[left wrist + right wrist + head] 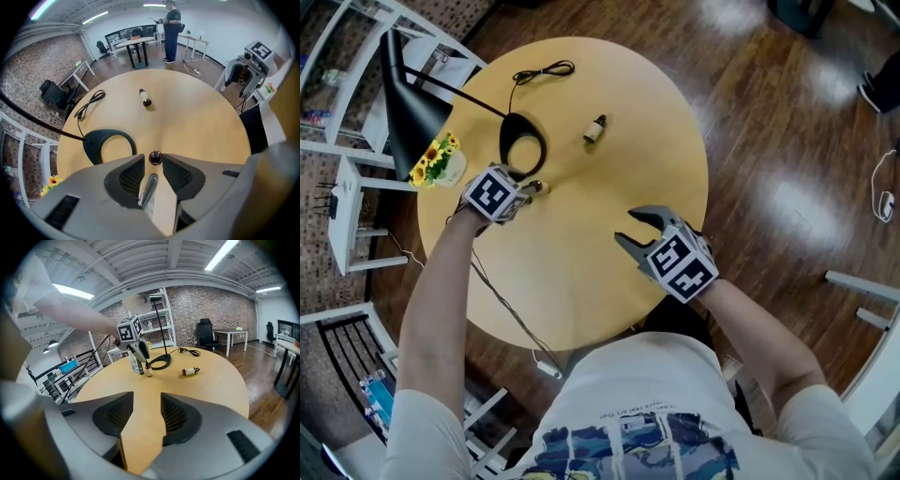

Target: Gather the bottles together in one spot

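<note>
White blue-printed T-shirt, grey left gripper, grey right gripper

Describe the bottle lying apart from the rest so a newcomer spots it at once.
On the round wooden table, in the head view, look right of the lamp's black ring base. A small bottle with a dark cap lies there on its side, alone; the other bottles stand upright by the left gripper.

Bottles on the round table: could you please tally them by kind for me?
Small brown bottles: 2 (lying bottle, upright bottle)
Taller white-labelled bottle: 1
Total: 3
</note>
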`<act>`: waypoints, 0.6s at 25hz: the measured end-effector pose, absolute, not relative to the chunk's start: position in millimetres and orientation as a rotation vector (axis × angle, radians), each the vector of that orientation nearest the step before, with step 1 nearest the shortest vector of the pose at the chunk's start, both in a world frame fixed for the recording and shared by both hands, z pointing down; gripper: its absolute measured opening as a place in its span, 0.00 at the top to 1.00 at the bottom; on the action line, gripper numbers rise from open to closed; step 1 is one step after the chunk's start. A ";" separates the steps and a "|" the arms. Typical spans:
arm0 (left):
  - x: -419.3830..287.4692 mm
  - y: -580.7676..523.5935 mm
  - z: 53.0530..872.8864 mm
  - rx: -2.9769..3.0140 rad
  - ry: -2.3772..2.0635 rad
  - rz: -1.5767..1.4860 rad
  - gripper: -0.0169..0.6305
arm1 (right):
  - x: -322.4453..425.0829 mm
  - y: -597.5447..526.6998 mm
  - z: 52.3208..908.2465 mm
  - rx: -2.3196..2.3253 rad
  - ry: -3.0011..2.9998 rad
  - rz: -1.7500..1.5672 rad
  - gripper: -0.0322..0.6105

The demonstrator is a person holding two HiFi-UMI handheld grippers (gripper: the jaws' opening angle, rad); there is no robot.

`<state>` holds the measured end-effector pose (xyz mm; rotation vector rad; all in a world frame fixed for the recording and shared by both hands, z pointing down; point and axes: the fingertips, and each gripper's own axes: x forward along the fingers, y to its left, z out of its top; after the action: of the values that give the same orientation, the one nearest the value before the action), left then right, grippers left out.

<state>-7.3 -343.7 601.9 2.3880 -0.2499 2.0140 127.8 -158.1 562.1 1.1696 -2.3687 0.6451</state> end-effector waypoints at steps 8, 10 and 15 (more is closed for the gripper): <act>-9.6 -319.1 534.4 2.592 -0.431 1.801 0.78 | 105.6 -168.1 561.0 1.092 -2.410 0.596 0.63; -14.8 -301.9 514.4 2.634 -0.548 1.684 0.79 | 100.4 -164.4 560.6 1.070 -2.420 0.584 0.63; -53.7 -233.6 468.6 2.669 -0.825 1.359 0.81 | 78.8 -133.4 550.3 1.055 -2.423 0.582 0.63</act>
<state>-53.7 -233.6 468.6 2.6692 -0.8248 1.3591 78.8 -133.4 550.3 1.0550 -2.4227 0.5822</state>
